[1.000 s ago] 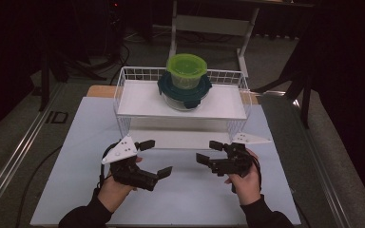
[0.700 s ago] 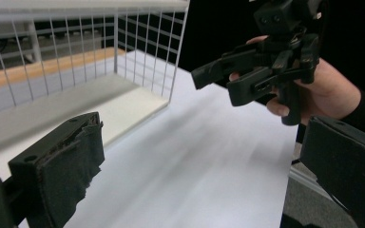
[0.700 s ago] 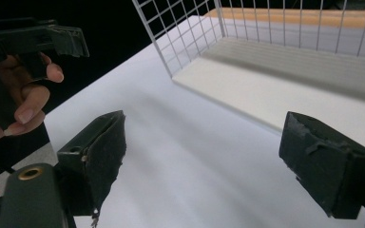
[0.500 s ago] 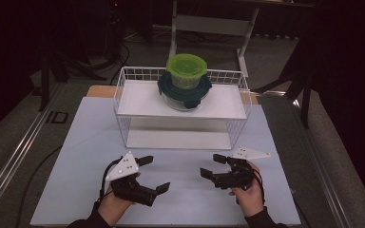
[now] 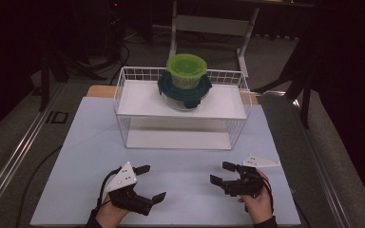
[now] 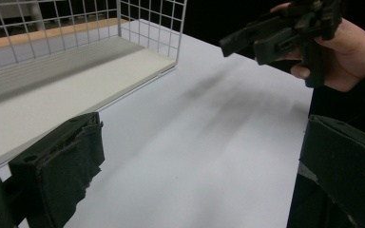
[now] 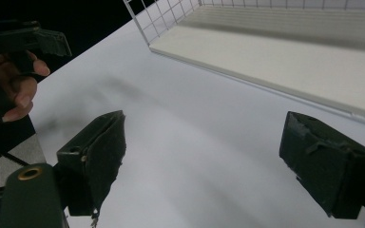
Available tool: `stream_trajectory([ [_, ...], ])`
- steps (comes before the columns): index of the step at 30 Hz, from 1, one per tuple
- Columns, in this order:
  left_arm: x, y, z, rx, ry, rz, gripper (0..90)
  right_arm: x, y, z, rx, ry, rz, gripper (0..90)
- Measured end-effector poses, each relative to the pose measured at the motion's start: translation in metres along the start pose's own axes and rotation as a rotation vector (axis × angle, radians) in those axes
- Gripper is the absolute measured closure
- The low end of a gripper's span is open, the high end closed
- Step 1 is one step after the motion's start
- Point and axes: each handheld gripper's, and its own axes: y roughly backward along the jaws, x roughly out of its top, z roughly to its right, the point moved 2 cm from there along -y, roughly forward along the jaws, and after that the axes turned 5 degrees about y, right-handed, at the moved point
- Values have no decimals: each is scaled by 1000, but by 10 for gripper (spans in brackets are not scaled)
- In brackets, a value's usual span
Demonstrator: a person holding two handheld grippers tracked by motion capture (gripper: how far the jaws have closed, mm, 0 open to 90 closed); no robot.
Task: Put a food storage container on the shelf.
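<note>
A green-lidded container (image 5: 186, 70) sits stacked on a dark teal-lidded glass container (image 5: 184, 95), both on the upper shelf of a white wire rack (image 5: 138, 100). My left gripper (image 5: 152, 183) is open over the white mat near the front edge, left of centre, with nothing between its jaws. My right gripper (image 5: 220, 172) is open too, front right, also with nothing in it. In the left gripper view my left gripper (image 6: 199, 175) faces the rack's lower shelf (image 6: 76, 80), with the right gripper (image 6: 275, 33) beyond. In the right gripper view my right gripper (image 7: 204, 161) hovers over bare mat.
The rack's lower shelf (image 5: 178, 139) is bare. The white mat (image 5: 85, 137) covers the table. Dark floor, cables and a frame leg (image 5: 242, 57) lie beyond the far edge. A hand holding the left gripper (image 7: 9, 80) shows at the left of the right gripper view.
Both grippers have drawn back from the rack toward the near edge of the table and stayed open. The containers have not moved.
</note>
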Motion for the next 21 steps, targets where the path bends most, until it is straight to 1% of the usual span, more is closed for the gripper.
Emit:
stream_trajectory([
  [2,-1,1,-1,2,3,6,6,-4,2,1,-3,-1,-10,150],
  [4,-2,1,-2,9,-2,2,6,-7,5,1,-5,-5,-12,150],
  [7,-4,3,-4,19,-7,10,6,-13,9,1,-14,-8,-13,150],
  [11,-5,5,-6,32,-10,21,6,-20,14,5,-30,-23,-19,150],
  [13,-7,5,-7,36,-11,21,5,-23,14,7,-37,-22,-23,150],
  [14,-7,5,-7,40,-10,19,5,-24,14,8,-41,-18,-27,150],
  [17,-9,5,-9,43,-7,19,6,-24,14,11,-46,-27,-23,150],
  [20,-10,5,-10,38,-3,23,6,-24,15,11,-50,-26,-18,150],
  [21,-10,4,-10,39,-5,18,6,-24,15,11,-49,-27,-18,150],
])
